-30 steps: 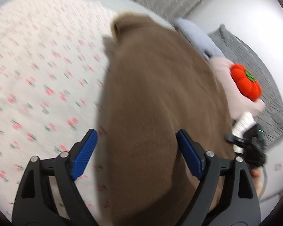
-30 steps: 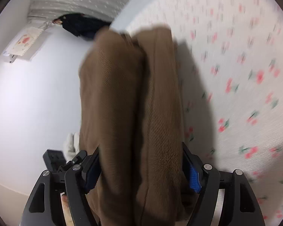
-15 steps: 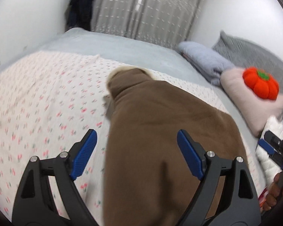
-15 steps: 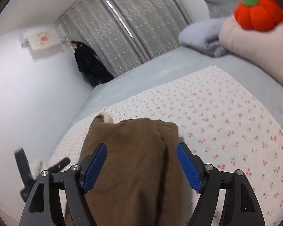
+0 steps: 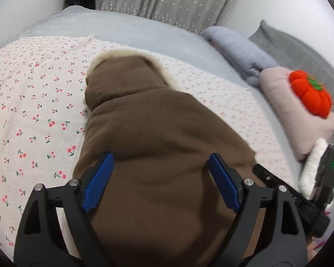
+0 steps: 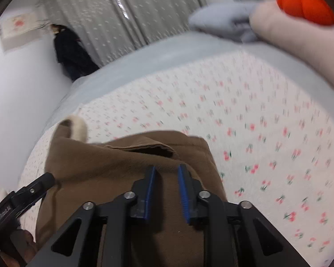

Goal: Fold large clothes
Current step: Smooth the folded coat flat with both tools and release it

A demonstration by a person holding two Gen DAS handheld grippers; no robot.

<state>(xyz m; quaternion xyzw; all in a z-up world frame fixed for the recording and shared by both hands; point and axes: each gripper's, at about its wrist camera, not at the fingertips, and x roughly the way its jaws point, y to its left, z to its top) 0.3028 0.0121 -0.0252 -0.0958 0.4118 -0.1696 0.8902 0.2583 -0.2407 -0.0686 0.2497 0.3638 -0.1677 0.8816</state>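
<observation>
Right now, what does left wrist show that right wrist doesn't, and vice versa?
Left wrist only: the hood's whole fur trim and the left gripper, jaws wide over the brown coat.
Right wrist only: a wall picture, and the right gripper, jaws closing above the coat.
Both: the coat, cherry-print sheet, orange pumpkin plush, dark hanging garment.

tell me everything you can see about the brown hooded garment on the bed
The brown hooded garment looks like soft fleece, with cream fluffy trim edging its hood. It lies folded into a narrow bundle on the cherry-print sheet, hood end farthest from the cameras. The left gripper straddles it, wide open; the right gripper is closing above it.
</observation>
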